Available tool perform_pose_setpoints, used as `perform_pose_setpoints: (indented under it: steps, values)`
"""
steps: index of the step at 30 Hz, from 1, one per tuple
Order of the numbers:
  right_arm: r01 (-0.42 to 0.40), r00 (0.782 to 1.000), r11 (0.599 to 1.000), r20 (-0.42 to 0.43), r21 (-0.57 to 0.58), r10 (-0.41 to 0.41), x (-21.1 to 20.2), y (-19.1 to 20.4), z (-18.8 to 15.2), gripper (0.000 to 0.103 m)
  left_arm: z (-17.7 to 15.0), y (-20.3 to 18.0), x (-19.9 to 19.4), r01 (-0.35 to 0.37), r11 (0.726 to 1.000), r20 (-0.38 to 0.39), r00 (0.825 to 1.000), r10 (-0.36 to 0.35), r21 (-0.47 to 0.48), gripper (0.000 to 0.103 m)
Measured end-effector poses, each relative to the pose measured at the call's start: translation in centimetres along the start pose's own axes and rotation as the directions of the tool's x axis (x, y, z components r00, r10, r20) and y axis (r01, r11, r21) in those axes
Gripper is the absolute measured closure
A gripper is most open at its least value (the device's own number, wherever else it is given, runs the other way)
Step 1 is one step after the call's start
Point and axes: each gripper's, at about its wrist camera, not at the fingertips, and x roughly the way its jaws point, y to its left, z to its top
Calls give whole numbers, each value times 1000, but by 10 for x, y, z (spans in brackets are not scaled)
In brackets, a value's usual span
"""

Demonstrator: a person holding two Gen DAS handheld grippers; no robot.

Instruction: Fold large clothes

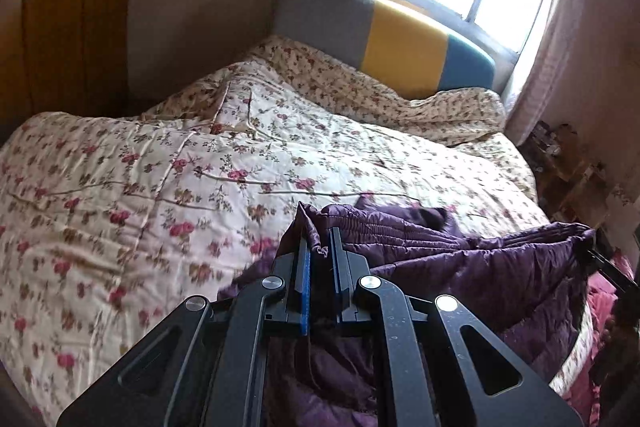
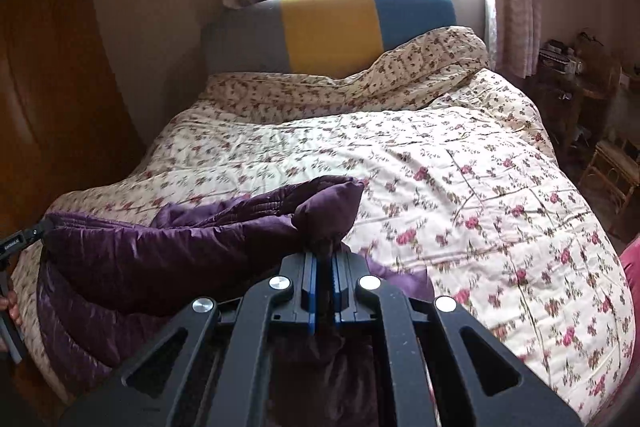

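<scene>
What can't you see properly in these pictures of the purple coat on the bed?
- Left wrist view: the purple coat's lower part is hidden behind the left gripper.
- Right wrist view: the right gripper hides the coat's pinched corner.
- Both views: the floral quilt hides the mattress.

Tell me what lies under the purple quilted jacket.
The purple quilted jacket hangs over a cream floral quilt covering the bed. The quilt beneath it, and the mattress, are hidden.
</scene>
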Motion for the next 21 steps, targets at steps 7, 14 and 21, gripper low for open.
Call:
perform_pose_setpoints:
  steps: [7,14,21]
  values:
    - [74,996,997,-51,27,-73,60,-1,1,99,11,6,58,-79,997,-60,995,78,-11,95]
    - [119,986,992,-119,34,-114,105,-7,-14,99,5,12,98,-143,990,-112,984,142,-3,95]
    - [146,976,989,-165,12,-142,135,-9,-28,98,-9,16,127,-182,983,-149,973,179,-8,95]
